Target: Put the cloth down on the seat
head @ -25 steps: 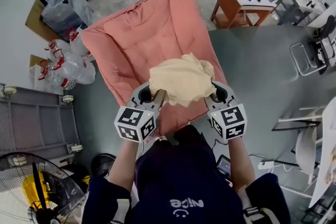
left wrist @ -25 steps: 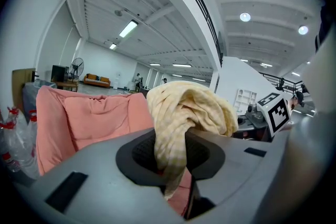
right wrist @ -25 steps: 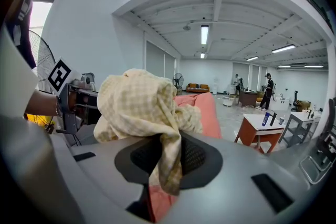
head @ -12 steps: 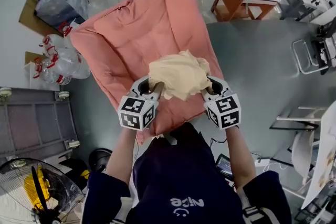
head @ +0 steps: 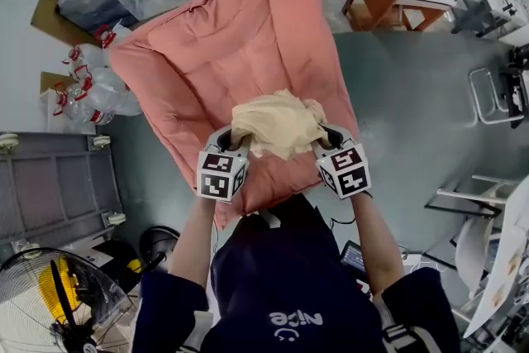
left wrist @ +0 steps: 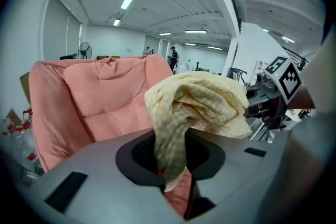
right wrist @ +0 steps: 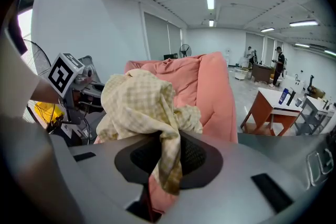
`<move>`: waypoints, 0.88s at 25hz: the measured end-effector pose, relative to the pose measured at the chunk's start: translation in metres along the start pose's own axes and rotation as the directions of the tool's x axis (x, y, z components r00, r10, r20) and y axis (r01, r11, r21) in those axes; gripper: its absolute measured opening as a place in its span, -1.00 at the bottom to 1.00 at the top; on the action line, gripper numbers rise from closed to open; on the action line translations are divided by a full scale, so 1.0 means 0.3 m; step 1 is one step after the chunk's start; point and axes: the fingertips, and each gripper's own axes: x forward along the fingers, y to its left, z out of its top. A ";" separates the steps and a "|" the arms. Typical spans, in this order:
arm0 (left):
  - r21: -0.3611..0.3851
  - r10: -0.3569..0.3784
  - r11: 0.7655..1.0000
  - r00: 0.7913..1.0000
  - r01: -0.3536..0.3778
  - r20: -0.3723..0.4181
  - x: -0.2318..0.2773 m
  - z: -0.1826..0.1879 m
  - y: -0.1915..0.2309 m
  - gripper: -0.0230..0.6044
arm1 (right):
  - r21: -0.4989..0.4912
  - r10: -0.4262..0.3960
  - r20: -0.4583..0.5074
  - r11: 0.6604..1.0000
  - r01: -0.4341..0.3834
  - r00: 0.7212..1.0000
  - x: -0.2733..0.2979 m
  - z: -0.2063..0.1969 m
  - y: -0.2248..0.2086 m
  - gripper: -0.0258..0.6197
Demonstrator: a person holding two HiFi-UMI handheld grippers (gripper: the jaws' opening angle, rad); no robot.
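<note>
Yellow checked cloth (head: pixel 277 124): pinches opposite edges with left gripper (head: pixel 238 145) and right gripper (head: pixel 322 141), jaws nearly closed on fabric, to hold bundle level. Hangs bunched over seat (head: pixel 240 45) front; contact unclear.

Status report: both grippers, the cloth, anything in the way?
Left gripper and right gripper both shut on the cloth. Cloth bunched between them over the pink seat, not yet released. Nothing in the way.

Head view steeply downward; both gripper views close-up, forward-facing, cloth (left wrist: pixel 194 107) in common.
</note>
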 end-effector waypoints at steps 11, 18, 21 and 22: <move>0.030 0.137 0.991 0.969 -0.133 -0.206 0.139 -0.219 0.166 -0.61 | 0.014 0.068 -0.141 0.998 -0.067 0.988 0.230 -0.103 -0.025 -0.64; -0.005 0.174 0.982 0.926 -0.186 -0.335 0.262 -0.379 0.261 -0.60 | 0.017 0.119 -0.234 0.993 -0.118 0.965 0.427 -0.206 -0.044 -0.64; -0.031 0.176 0.978 0.903 -0.204 -0.392 0.297 -0.450 0.296 -0.60 | 0.029 0.132 -0.265 0.991 -0.129 0.955 0.505 -0.245 -0.041 -0.64; -0.030 0.174 0.979 0.897 -0.203 -0.407 0.309 -0.471 0.299 -0.60 | 0.033 0.131 -0.278 0.991 -0.127 0.952 0.527 -0.261 -0.044 -0.64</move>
